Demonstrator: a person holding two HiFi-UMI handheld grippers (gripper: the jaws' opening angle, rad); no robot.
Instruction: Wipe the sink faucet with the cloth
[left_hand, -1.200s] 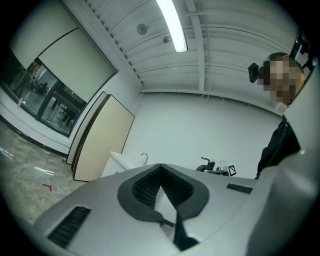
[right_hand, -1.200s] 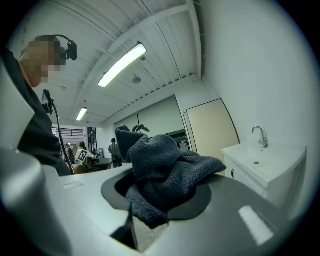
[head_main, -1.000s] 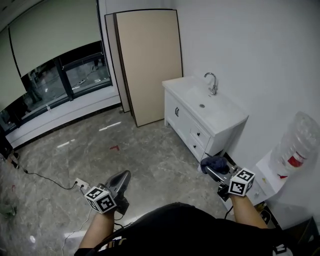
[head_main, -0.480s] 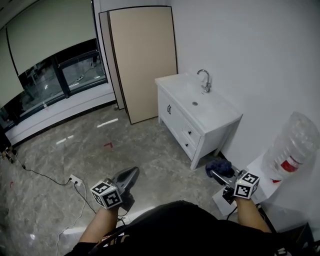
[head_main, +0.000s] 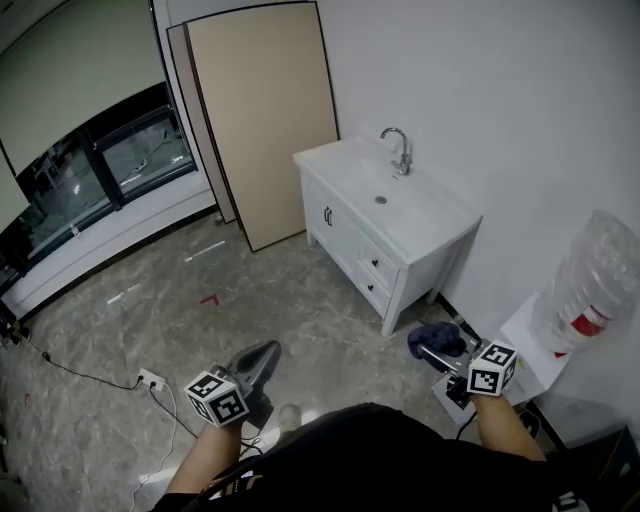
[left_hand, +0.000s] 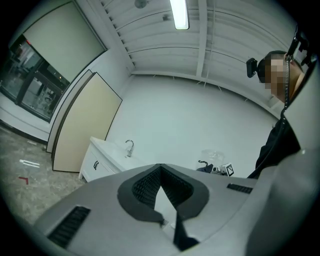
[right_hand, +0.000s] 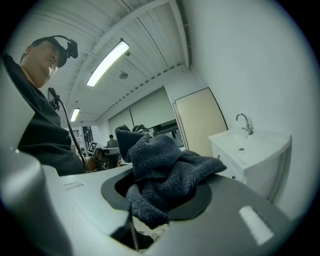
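A chrome faucet (head_main: 397, 148) stands at the back of a white sink cabinet (head_main: 385, 225) against the right wall, some way ahead of me; the faucet (right_hand: 244, 122) also shows far off in the right gripper view and the faucet (left_hand: 129, 147) small in the left gripper view. My right gripper (head_main: 432, 347) is shut on a bunched dark blue cloth (right_hand: 160, 175), the cloth (head_main: 433, 336) filling its jaws. Low at the left, my left gripper (head_main: 258, 362) is shut with nothing in it, its jaws pressed together.
A tan door panel (head_main: 262, 120) leans beside the cabinet. A clear water bottle (head_main: 590, 280) on a white dispenser stands right of my right hand. A power strip (head_main: 150, 381) and cable lie on the marble floor (head_main: 200, 310). Windows (head_main: 90, 170) run along the left.
Both grippers and my view have come forward toward the sink cabinet, which now sits nearer and more to the left in the head view. Jaws are unchanged.
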